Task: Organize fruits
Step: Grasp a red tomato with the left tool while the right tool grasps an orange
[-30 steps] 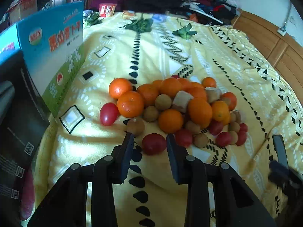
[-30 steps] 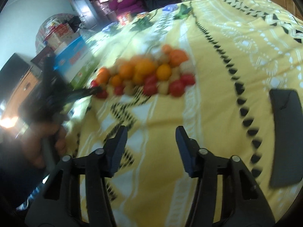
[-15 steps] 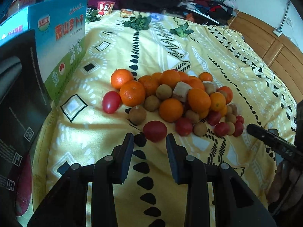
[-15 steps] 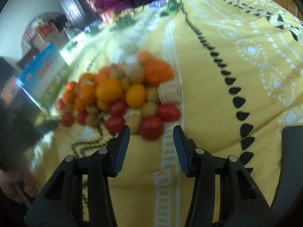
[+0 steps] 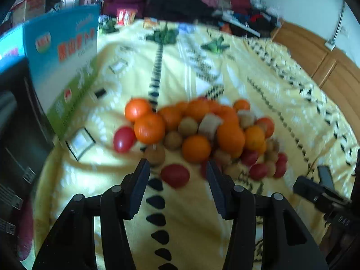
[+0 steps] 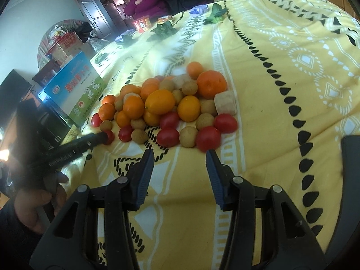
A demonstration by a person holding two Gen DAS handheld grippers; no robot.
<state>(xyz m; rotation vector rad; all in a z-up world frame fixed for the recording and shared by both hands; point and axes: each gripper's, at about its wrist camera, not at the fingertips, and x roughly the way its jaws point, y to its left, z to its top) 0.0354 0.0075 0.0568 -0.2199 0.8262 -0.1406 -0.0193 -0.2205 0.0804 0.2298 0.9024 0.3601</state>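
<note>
**Left claw spreads around a tomato; sorting not yet begun**

From my left wrist, the picture is smeared. My left claw [image 5: 176, 175] has just been opening: a moment ago its jaws sat narrow with the red tomato [image 5: 175, 176] just ahead of their tips, and now they stand apart with that tomato between them, the pads not pressing on it. The tomato lies on the yellow bedspread [image 5: 258, 85] at the near edge of the fruit pile [image 5: 202, 132], a heap of oranges, small brown fruits and more tomatoes. A blue box [image 5: 65, 67] stands to the left of the heap. I judge this the set-up for a first pick: close, then lift the tomato clear.

From my right wrist, the view is sharp. My right claw [image 6: 180, 159] is open and empty, its tips just short of the pile's near edge, closer than a second ago. A second red tomato [image 6: 208, 139] sits just beyond its right jaw. The left claw's tip touches a tomato at the far left corner. Everything is still mixed together.
</note>
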